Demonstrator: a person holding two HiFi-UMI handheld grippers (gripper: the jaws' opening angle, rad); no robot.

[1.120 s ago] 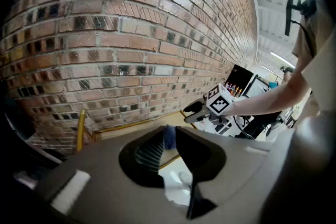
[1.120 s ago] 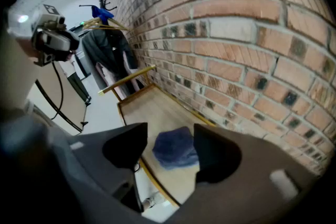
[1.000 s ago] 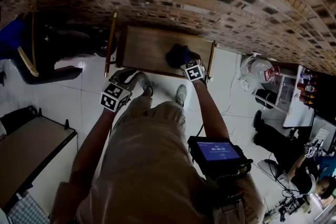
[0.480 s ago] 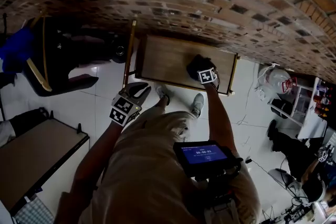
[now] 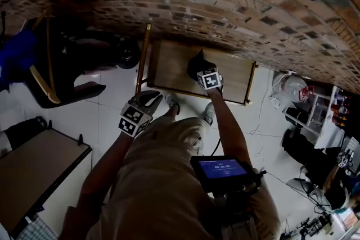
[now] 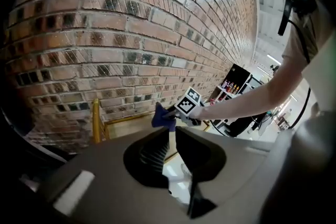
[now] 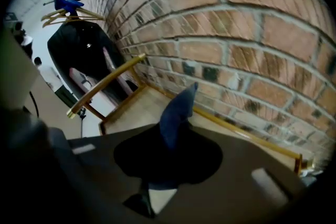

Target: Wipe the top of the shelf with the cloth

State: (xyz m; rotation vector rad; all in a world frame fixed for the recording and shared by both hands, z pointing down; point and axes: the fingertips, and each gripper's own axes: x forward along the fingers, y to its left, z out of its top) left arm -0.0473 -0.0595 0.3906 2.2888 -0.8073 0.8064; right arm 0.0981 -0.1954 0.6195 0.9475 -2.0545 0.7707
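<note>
A dark blue cloth (image 5: 197, 63) lies bunched on the wooden shelf top (image 5: 236, 76) against the brick wall. My right gripper (image 5: 203, 71) is over it, and its jaws have just been closing; they are now shut on the cloth. In the right gripper view the cloth (image 7: 177, 110) stands up in a peak out of the right gripper (image 7: 171, 139). My left gripper (image 5: 148, 99) hangs off the shelf's front left corner, above the floor. Its jaws stand a little apart, and the left gripper (image 6: 171, 136) has nothing between its fingers. From there the cloth (image 6: 161, 116) shows ahead.
A yellow rail (image 5: 143, 57) runs along the shelf's left end. A black garment on a hanger (image 5: 67, 62) hangs further left. A brown table (image 5: 31, 168) is at bottom left, and shelves with clutter (image 5: 332, 104) stand at the right. The brick wall (image 5: 180, 3) backs the shelf.
The right gripper and the cloth have shifted left along the shelf top, from its right part toward the middle. The left gripper has moved only slightly.
</note>
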